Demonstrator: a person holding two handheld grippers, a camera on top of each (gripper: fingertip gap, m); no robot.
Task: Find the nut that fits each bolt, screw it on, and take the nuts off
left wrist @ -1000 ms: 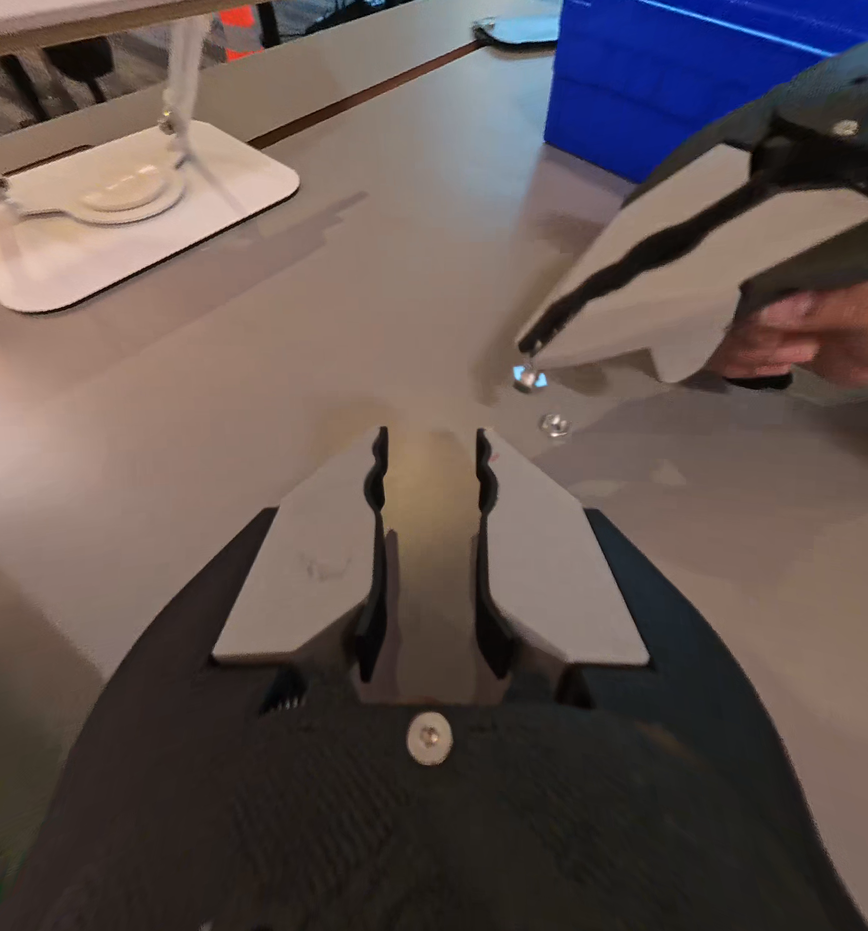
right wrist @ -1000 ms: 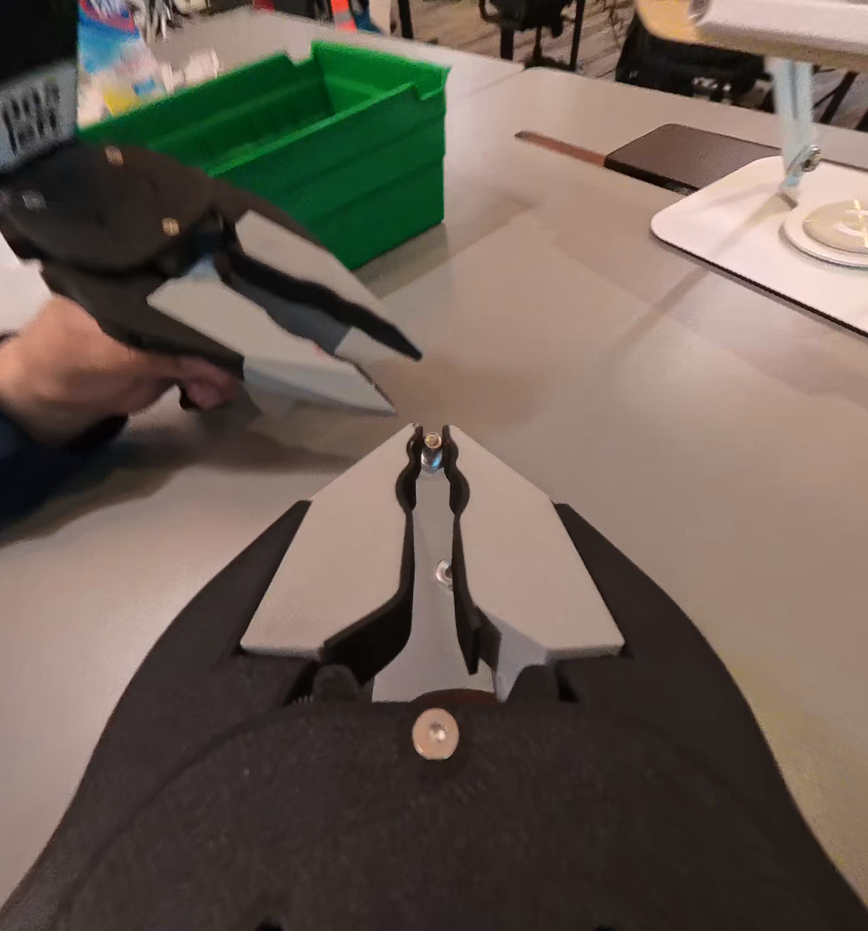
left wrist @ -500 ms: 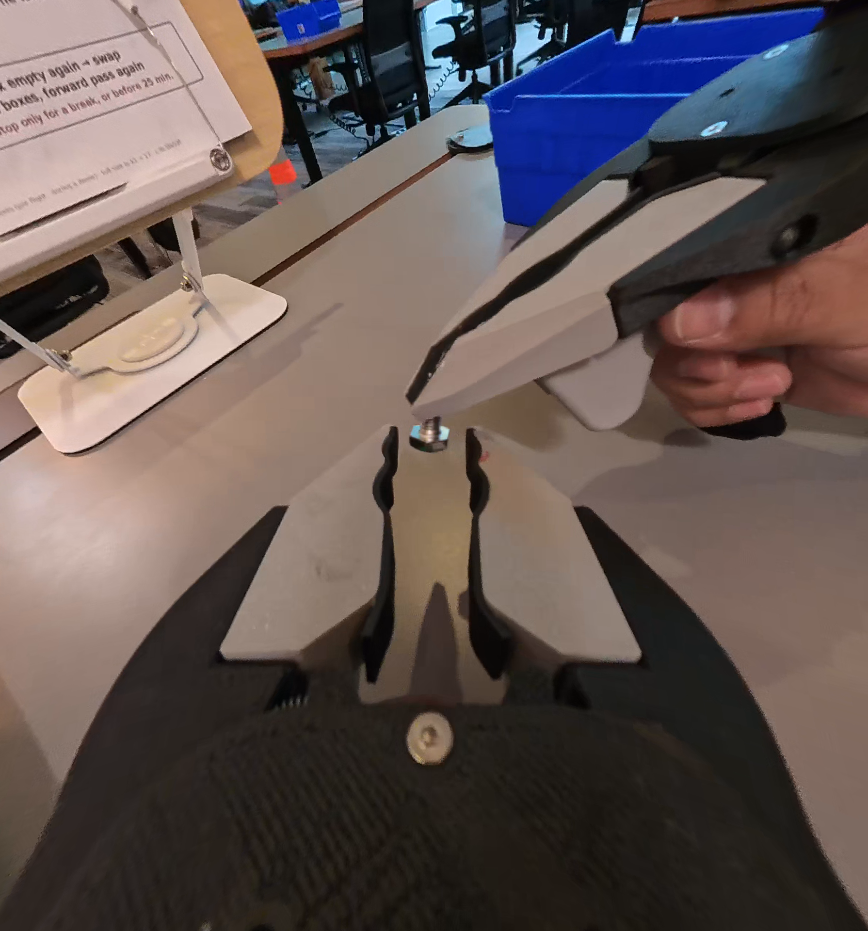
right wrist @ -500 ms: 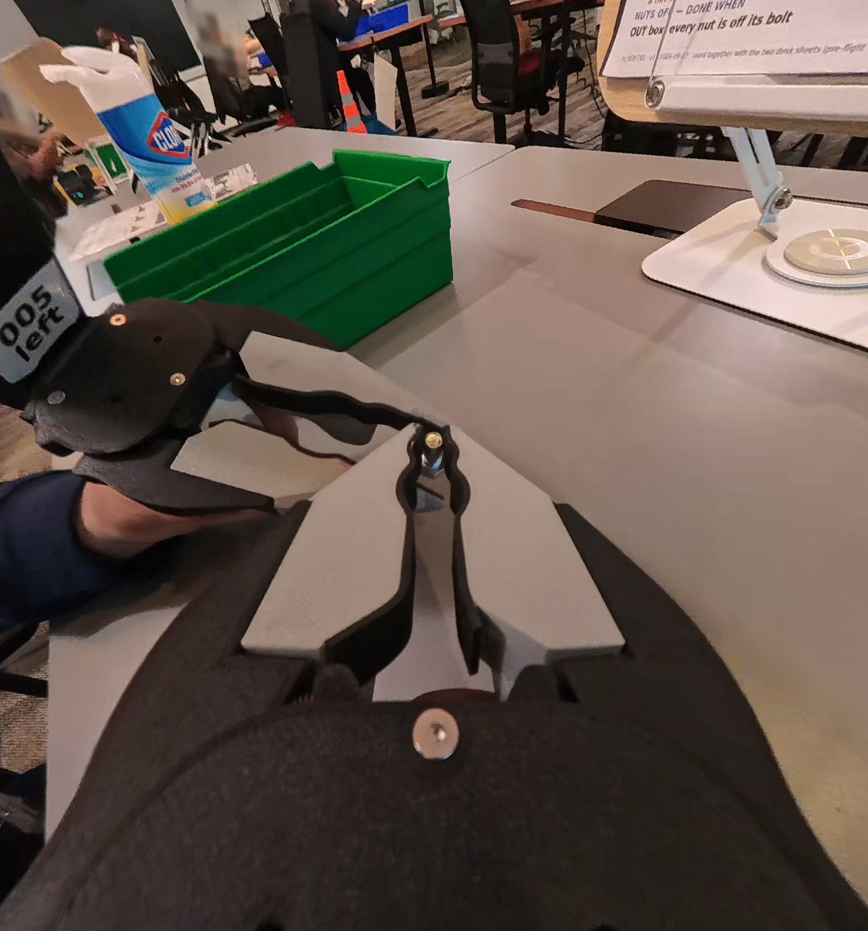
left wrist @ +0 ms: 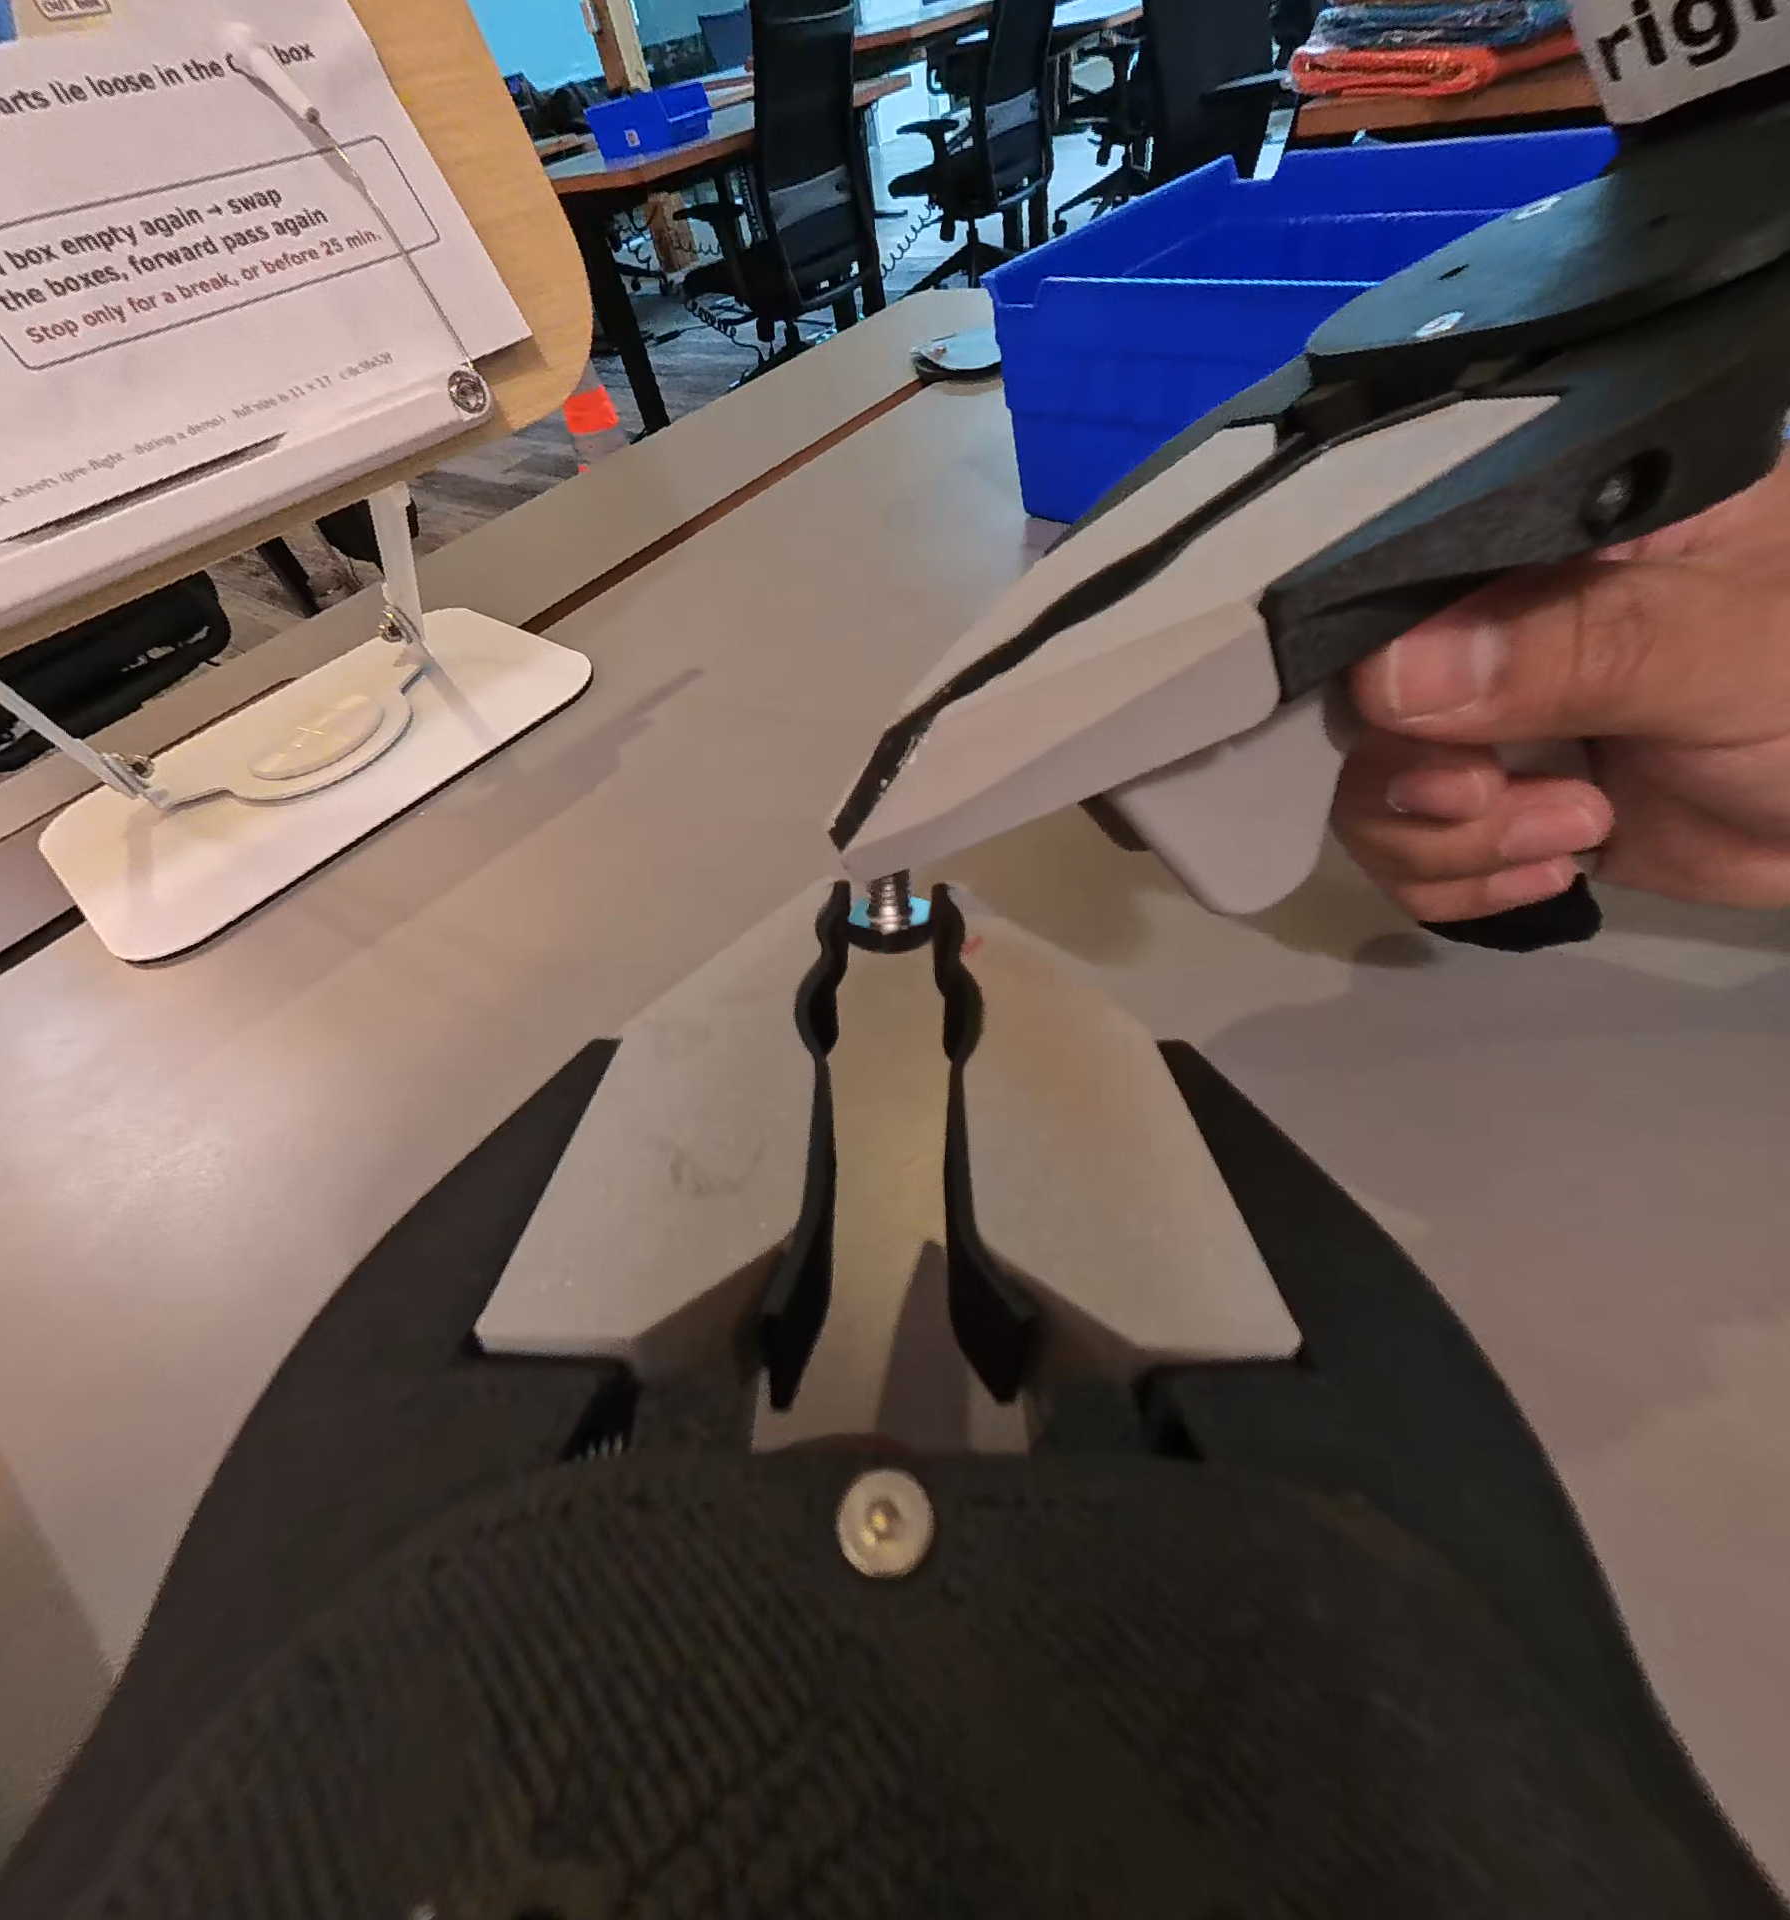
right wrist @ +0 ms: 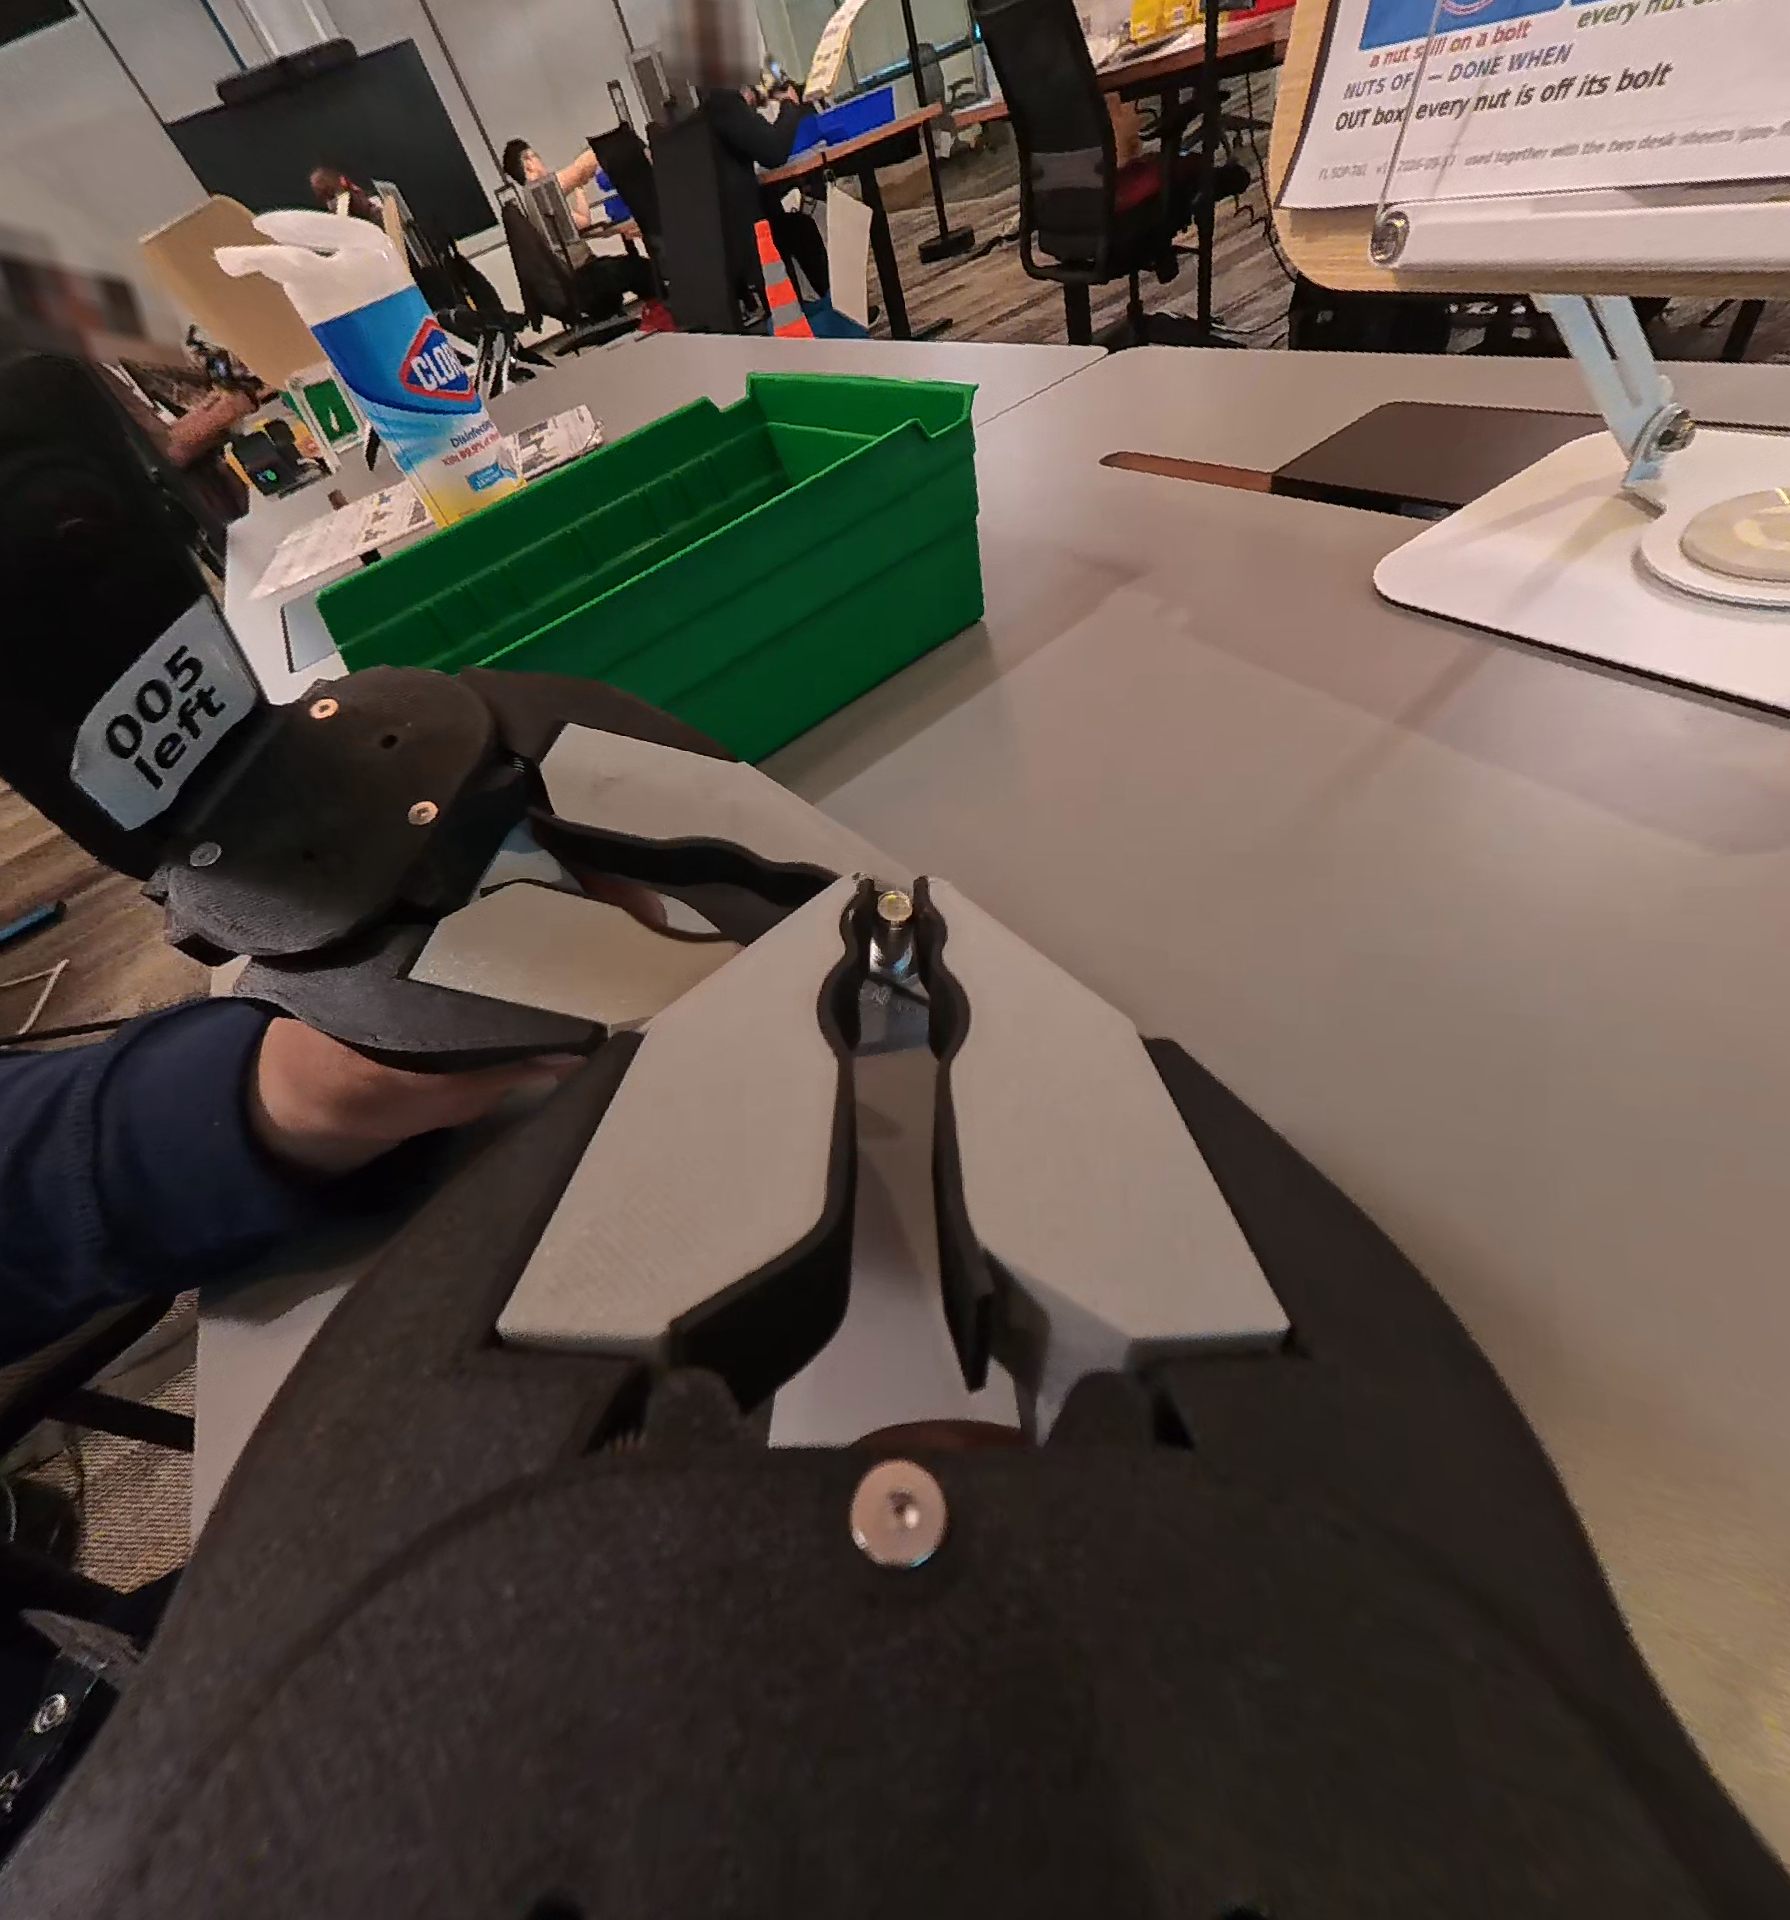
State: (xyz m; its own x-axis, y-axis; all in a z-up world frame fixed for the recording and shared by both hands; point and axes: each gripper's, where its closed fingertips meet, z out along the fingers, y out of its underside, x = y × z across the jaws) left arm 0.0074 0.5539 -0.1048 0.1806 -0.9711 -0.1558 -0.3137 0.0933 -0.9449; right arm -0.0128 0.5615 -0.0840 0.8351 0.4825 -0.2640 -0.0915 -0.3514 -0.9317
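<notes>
Both tongs meet above the table [left wrist: 351, 1039]: right tongs [right wrist: 891, 909] are clenched on the bolt [right wrist: 889, 935], and left tongs [left wrist: 886, 914] are closing around the nut [left wrist: 886, 930] on its thread, grip uncertain. Judging by this, the nut sits threaded just below the right tips; whether it is going on or coming off is unclear, and nothing shows in the green bin [right wrist: 714, 592].

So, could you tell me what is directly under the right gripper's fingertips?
Below the right gripper a threaded bolt points down into a nut between the left gripper's fingertips. The bolt's head is hidden here; whether the threads have engaged is unclear.
</notes>
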